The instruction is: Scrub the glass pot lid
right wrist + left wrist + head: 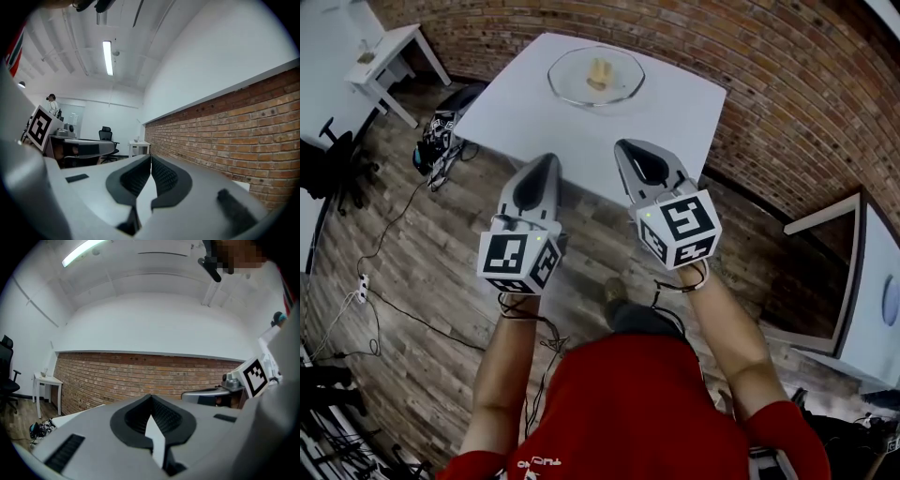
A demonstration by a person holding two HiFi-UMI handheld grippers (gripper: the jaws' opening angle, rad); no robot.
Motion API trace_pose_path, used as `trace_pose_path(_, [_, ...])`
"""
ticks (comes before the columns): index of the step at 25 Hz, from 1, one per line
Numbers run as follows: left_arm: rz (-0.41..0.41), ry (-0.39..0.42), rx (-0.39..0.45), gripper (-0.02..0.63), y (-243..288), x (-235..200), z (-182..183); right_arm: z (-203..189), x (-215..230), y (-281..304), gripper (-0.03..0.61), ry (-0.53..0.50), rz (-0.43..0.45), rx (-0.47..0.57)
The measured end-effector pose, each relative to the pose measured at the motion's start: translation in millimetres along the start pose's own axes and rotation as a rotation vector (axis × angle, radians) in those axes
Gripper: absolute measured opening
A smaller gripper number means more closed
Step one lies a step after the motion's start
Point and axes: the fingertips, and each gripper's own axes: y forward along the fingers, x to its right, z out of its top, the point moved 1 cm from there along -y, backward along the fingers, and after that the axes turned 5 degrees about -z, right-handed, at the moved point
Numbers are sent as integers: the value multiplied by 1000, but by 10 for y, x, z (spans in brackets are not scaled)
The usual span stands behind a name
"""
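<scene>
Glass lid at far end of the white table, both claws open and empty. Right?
Wrong on one point: both are shut, not open. The left claw and right claw each have jaws pressed together, nothing between, as the two gripper views show. The glass lid is at the far end of the white table.

Tan object (599, 72) on the glass pot lid (567, 90), at the table's (516, 105) far edge, too small to identify; left gripper (549, 159) and right gripper (625, 146) cover part of the near edge.

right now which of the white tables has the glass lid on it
The large middle table by the brick wall: the glass lid lies near its far edge.
</scene>
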Motion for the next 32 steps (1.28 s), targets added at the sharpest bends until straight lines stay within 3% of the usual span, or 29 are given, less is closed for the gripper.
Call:
trace_pose_path(10, [56,-2,-6,18,1061,-472,-35,-66,828,898,31,-10,44,-17])
trace_pose_path(18, [80,10,-9,18,1454,-759,33,-64,1076,1360,31,-1,64,-24])
trace_pose_path(26, [33,7,-19,18,1855,-1069,-37,-125,1206,1808,31,4,22,-31])
trace_pose_path(32, [-42,12,-45,18,2319,-1546,-117,-180,1370,2405,31,12,-54,-54])
